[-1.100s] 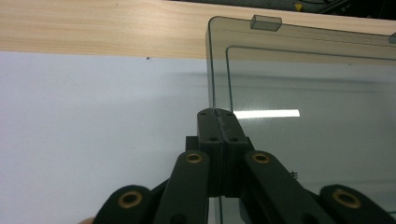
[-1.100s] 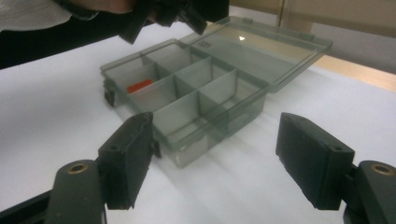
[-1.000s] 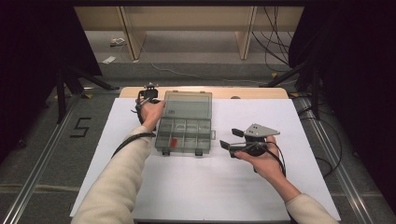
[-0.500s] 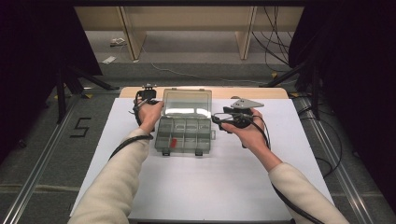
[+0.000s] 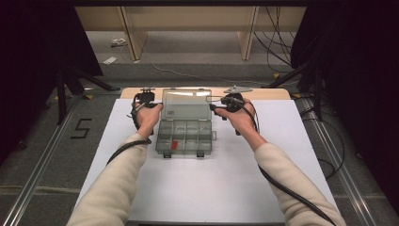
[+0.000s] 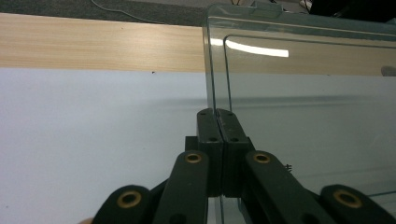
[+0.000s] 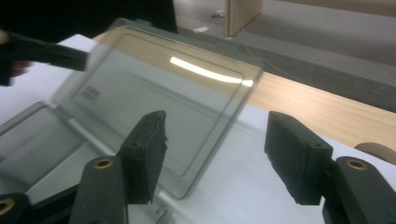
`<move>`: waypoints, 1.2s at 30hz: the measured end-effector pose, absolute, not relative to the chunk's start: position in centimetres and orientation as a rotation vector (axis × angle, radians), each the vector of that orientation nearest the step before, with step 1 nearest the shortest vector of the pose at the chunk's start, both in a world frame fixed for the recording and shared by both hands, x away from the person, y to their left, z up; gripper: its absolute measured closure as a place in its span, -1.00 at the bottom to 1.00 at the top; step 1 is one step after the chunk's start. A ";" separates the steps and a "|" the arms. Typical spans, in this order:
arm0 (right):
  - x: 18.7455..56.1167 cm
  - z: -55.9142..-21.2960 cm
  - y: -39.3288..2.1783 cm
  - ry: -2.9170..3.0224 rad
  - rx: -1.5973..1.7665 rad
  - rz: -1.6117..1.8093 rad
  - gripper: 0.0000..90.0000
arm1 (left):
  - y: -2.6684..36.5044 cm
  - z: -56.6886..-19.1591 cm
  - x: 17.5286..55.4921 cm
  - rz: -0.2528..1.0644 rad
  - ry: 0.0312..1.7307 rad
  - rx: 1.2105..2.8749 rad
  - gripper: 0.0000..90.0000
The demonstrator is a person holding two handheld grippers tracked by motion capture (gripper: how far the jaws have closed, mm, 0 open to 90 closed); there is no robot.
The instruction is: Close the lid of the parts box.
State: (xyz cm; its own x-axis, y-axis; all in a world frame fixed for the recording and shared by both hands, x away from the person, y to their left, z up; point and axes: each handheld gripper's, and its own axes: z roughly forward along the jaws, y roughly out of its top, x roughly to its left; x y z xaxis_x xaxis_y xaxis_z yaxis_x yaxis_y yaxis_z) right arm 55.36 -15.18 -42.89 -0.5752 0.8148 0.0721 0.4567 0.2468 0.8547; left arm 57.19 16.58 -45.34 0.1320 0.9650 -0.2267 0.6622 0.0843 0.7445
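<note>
A clear plastic compartment box (image 5: 184, 137) lies open on the white sheet, its lid (image 5: 186, 106) standing up at the far side. A small red piece (image 5: 174, 144) lies in one near compartment. My left gripper (image 5: 157, 106) is shut on the lid's left edge; in the left gripper view the jaws (image 6: 217, 119) pinch the clear lid (image 6: 303, 93). My right gripper (image 5: 212, 104) is at the lid's right edge, open, and its jaws have just been closing. In the right gripper view the lid (image 7: 159, 88) edge lies between the fingertips (image 7: 215, 128), untouched by the pads.
The white sheet (image 5: 226, 188) covers a wooden table whose far edge (image 5: 263, 93) shows bare. Cables trail from both grippers along the forearms. Beyond lie grey floor, wooden furniture legs (image 5: 128, 28) and dark stands (image 5: 66, 80); a "5" (image 5: 81, 128) marks the floor at left.
The right hand has moved from the box's right side up and left to the lid's right edge, its jaws narrowing. The left gripper and the lid have stayed put.
</note>
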 end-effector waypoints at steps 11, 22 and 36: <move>57.7 -44.7 -13.4 2.165 1.224 1.183 0.13 | 16.8 -45.5 56.5 0.514 1.574 1.635 0.98; 59.0 -44.8 -13.1 2.161 1.326 1.154 0.41 | 16.7 -45.2 56.2 0.528 1.550 1.632 0.99; 59.1 -45.0 -12.6 2.147 1.450 1.143 0.72 | 16.9 -45.4 56.0 0.523 1.542 1.631 0.99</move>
State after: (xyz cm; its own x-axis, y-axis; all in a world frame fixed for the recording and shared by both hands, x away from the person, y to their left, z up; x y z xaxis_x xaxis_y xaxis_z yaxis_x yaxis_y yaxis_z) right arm 59.11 -12.58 -45.00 -0.4401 0.8813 0.1720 0.6348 0.1699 0.7538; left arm 56.02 16.92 -45.38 0.1664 0.9592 -0.2285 0.6221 0.0776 0.7791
